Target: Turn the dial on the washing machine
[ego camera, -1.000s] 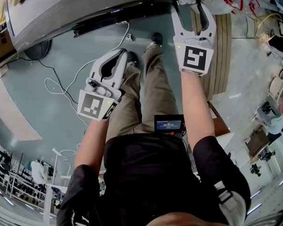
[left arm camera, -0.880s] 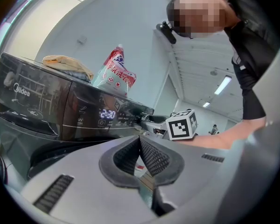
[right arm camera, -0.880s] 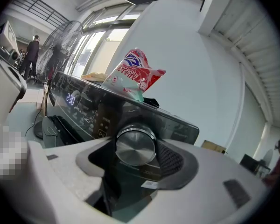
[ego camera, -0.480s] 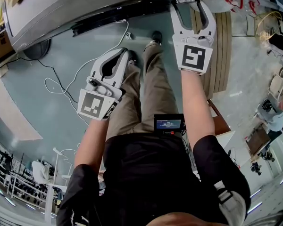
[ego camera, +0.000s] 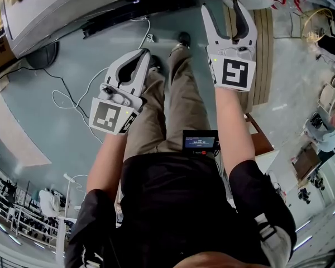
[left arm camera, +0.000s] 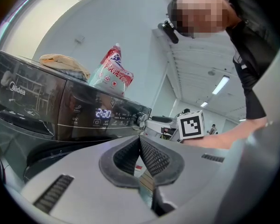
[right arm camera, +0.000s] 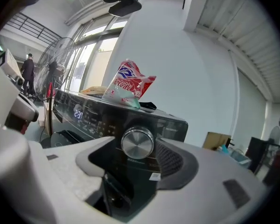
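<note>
So where is this at? Honestly, barely started, as far as I can tell.

The right gripper (ego camera: pixel 222 7) is up at the front edge of the washing machine (ego camera: pixel 72 15), lined up on the dial (right arm camera: pixel 137 143). In the right gripper view the silver knob sits right in the gap between the fingers. They're spread wide, with daylight on both sides of it, so they're released and not clamping anything. I can't say for sure whether the tips have even reached as far as the knob or are just short of it.

The dial itself is on the dark front control panel, to the right of the lit display (left arm camera: pixel 103 113). A red and white detergent bag (right arm camera: pixel 130 85) is sitting on top of the machine above it, plus some crumpled cloth (left arm camera: pixel 63 64) further along the top.

The left gripper (ego camera: pixel 139 54) is doing nothing. It hangs lower down, by the person's leg and well apart from the panel. Its fingers are clenched together on nothing, as the left gripper view shows the pads meeting with no gap.

My read is that the approach and alignment are more or less done and nothing else is. What's left:
- close the right fingers on the knob
- actually rotate it
- let go

The main risk I'd guess is the smooth metal knob slipping if the squeeze is off-centre.
</note>
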Demonstrator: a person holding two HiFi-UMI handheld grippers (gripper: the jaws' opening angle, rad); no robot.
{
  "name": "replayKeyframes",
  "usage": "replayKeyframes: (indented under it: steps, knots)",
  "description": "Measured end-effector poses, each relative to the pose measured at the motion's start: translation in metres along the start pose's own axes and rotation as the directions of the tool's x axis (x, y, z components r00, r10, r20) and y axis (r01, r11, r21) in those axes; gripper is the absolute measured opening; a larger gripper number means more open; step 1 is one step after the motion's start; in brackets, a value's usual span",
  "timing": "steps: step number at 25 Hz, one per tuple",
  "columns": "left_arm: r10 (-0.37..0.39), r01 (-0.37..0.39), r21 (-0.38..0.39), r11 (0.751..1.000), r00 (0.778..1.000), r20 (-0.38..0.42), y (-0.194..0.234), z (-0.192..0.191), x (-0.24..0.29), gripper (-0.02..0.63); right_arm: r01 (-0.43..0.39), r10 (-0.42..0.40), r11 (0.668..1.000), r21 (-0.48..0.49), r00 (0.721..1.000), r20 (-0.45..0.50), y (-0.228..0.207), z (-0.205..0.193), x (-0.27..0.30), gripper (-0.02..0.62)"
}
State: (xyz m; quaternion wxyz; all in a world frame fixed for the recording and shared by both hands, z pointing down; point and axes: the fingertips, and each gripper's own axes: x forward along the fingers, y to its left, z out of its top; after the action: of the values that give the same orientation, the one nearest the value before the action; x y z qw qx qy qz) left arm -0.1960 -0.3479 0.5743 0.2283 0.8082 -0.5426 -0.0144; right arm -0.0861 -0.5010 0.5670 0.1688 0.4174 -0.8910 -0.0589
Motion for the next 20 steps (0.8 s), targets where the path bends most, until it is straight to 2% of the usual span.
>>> replayKeyframes:
  steps: [4, 10, 13, 18, 20]
  knots:
    - [0.003, -0.005, 0.066, 0.998, 1.000, 0.024, -0.005, 0.001, 0.002, -0.005, -0.060, 0.060, 0.996, 0.070, 0.998, 0.001, 0.010, 0.006, -0.021, 0.273]
    - [0.025, -0.033, 0.079, 0.996, 0.995, 0.099, -0.010, 0.023, -0.015, -0.005, -0.143, 0.142, 0.978, 0.151, 0.990, 0.017, 0.033, 0.025, -0.058, 0.264]
    - [0.019, -0.030, 0.093, 0.995, 0.993, 0.116, -0.017, 0.036, -0.023, -0.005, -0.194, 0.193, 0.969, 0.152, 0.981, 0.026, 0.039, 0.041, -0.079, 0.252]
    - [0.024, -0.043, 0.118, 0.992, 0.987, 0.158, -0.029, 0.067, -0.057, -0.005, -0.237, 0.232, 0.963, 0.129, 0.971, 0.053, 0.042, 0.084, -0.117, 0.120]
    - [0.029, -0.052, 0.136, 0.989, 0.985, 0.168, -0.040, 0.082, -0.075, -0.005, -0.261, 0.253, 0.956, 0.135, 0.965, 0.072, 0.041, 0.103, -0.135, 0.034]
